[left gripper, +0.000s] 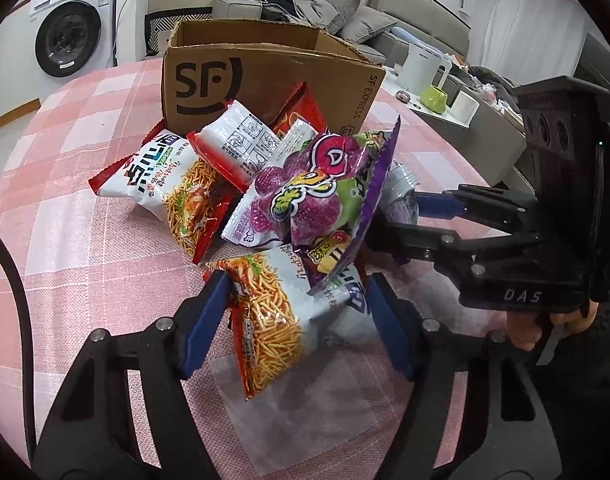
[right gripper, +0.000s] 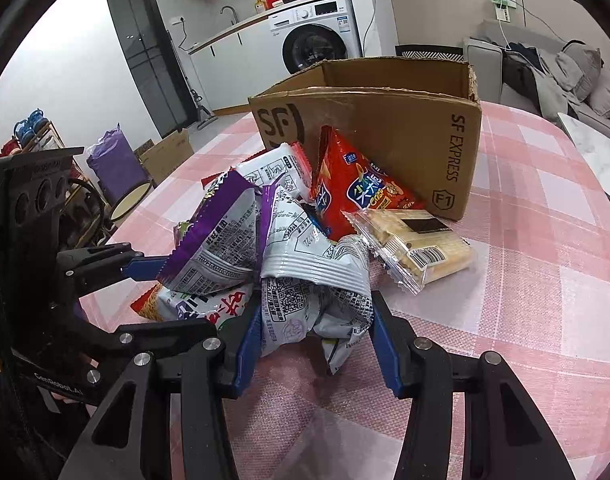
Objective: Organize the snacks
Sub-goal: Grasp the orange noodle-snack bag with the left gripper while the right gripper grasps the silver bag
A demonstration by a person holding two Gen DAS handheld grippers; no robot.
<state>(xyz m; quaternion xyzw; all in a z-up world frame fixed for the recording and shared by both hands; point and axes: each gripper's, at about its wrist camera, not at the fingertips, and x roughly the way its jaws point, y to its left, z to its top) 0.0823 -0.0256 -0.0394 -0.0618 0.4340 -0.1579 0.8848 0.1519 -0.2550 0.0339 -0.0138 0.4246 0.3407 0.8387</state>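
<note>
A pile of snack packets lies on the pink checked tablecloth (left gripper: 85,280) in front of an open SF cardboard box (left gripper: 265,76), which also shows in the right wrist view (right gripper: 405,128). My left gripper (left gripper: 297,312) has its blue fingers on both sides of a noodle-snack packet (left gripper: 273,308), squeezing it. My right gripper (right gripper: 317,336) is closed on a crumpled white packet (right gripper: 313,296); it appears in the left wrist view (left gripper: 421,220) behind a purple grape-candy bag (left gripper: 317,188). A red chip bag (right gripper: 357,188) leans on the box.
A clear cracker packet (right gripper: 417,252) lies right of the pile. A second noodle packet (left gripper: 173,184) lies at the pile's left. A washing machine (left gripper: 69,32), sofa (left gripper: 345,12) and side table with a white kettle (left gripper: 425,68) stand beyond the table.
</note>
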